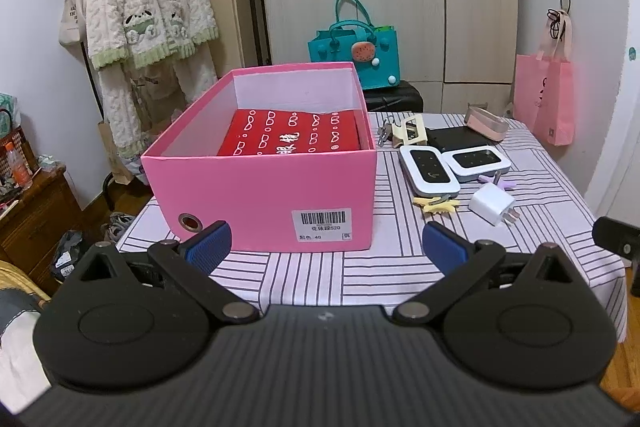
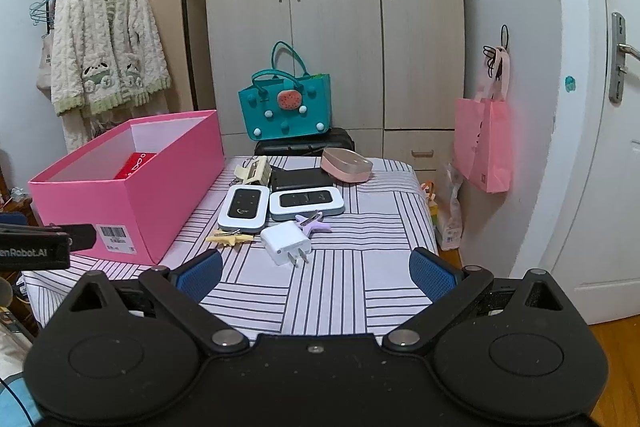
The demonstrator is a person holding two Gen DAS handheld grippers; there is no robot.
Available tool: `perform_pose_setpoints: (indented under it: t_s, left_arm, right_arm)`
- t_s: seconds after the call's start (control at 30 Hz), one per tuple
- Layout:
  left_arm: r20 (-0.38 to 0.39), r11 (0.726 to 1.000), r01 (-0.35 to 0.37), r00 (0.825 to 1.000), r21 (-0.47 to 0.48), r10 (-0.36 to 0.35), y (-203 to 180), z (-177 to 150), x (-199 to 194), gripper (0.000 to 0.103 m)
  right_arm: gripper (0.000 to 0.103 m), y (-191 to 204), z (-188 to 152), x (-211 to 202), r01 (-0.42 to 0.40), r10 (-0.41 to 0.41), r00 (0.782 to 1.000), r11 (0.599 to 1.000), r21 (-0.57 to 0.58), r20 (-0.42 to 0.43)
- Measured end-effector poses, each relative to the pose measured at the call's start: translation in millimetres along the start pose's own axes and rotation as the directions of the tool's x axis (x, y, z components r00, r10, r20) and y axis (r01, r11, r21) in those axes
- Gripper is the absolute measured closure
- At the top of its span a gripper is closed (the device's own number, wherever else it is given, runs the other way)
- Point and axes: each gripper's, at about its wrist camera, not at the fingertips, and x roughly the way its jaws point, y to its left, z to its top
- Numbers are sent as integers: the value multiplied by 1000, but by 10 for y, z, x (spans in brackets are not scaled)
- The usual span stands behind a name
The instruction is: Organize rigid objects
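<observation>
An open pink shoebox (image 1: pixel 264 195) (image 2: pixel 132 195) stands on the left of the striped table, with a red box (image 1: pixel 292 133) inside. To its right lie two white pocket routers (image 2: pixel 245 207) (image 2: pixel 307 203), a white plug charger (image 2: pixel 286 242) (image 1: pixel 492 203), a yellow hair clip (image 2: pixel 230 238), a purple clip (image 2: pixel 314 223), a black wallet (image 2: pixel 302 179), a pink case (image 2: pixel 347 165) and a cream clip (image 2: pixel 254 169). My left gripper (image 1: pixel 326 245) is open and empty before the shoebox. My right gripper (image 2: pixel 316 271) is open and empty, just short of the charger.
The table (image 2: pixel 360 267) has a striped cloth and ends at the right near a white door. A teal bag (image 2: pixel 286 107) sits on a black suitcase behind it. A pink bag (image 2: pixel 484 143) hangs at right. Clothes hang on a rack (image 2: pixel 108 43) at left.
</observation>
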Motion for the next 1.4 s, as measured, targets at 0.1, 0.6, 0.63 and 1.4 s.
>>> perform_pose_setpoints:
  t_s: [0.1,0.6,0.63,1.4]
  left_arm:
    - [2,1000,0,1000,3,0,-6,-5,-9,0]
    - [-4,1000,4,1000,11,-4,-23,-33,-6,0]
    - [-3,1000,8,1000,11,-8,-22,-33,-6,0]
    - [-49,1000,15,999,2,-15,78,-54,200,0]
  right_arm:
    - [2,-10,-14,14,-1,1,1000,1000,7,-6]
    - [2,23,-34,-27,-7,7,1000,1000,6,-7]
    - [2,26,-34,-24,-7,7,1000,1000,7,-10]
    - [2,167,-1,41,-98,98,995,995,-1,-9]
